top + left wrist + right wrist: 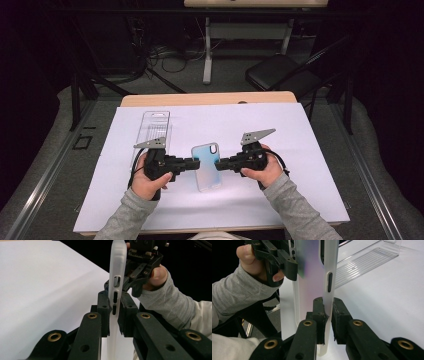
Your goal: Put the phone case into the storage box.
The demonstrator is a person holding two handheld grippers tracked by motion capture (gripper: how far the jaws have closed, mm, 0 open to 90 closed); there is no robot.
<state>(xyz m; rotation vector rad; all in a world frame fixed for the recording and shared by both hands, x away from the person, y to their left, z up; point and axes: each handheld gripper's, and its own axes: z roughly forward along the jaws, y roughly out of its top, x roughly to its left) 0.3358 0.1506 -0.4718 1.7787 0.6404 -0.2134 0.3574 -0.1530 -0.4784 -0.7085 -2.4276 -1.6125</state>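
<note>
A translucent phone case [207,166] with a pale blue sheen is held between both grippers over the white table sheet [280,130]. My left gripper [194,163] is shut on its left side edge, the pads pinching the rim beside the button slots [114,300]. From the other side my right gripper [220,164] is shut on the opposite edge [327,307], just below its button cut-out. In the left gripper view the case [116,270] stands on edge, with the right hand behind it. The right gripper view shows the case [314,277] and the left gripper's jaws clamped on its far rim.
A clear plastic packaging tray [153,127] lies flat at the back left of the sheet, also seen as a ribbed clear box [364,257]. Beyond the table are a black chair [280,72], cables on the floor and a desk frame.
</note>
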